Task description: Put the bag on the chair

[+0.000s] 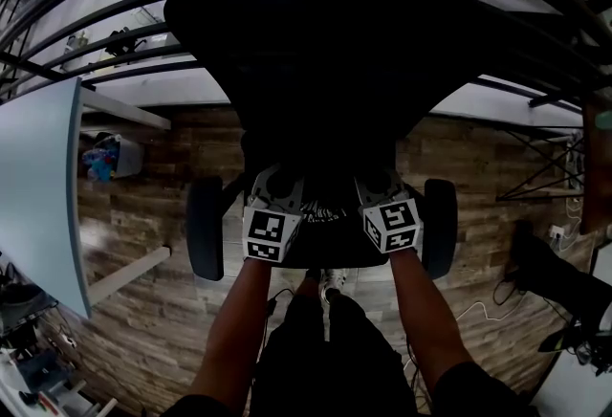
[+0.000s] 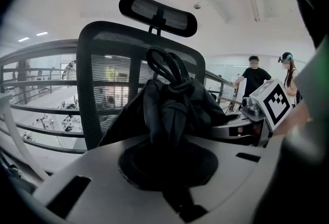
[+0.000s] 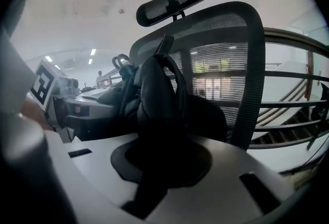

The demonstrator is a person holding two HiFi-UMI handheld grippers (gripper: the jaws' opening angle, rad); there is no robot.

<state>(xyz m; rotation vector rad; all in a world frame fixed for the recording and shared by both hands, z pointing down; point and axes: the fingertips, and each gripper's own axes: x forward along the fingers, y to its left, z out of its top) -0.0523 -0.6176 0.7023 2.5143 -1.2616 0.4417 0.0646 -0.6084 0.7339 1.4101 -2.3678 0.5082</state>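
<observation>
Mesh backrest point(image 2: 110, 79) straight ahead, armrests point(image 1: 205, 229) L+R, railing point(image 2: 36, 49) behind; free floor point(image 1: 153, 205) L.

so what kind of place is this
Probably an open-plan office or lab, perhaps on an upper level. A mesh office chair with a headrest stands by a metal railing that seems to overlook a floor below, and a pale desk stands on wood-look flooring.
</observation>
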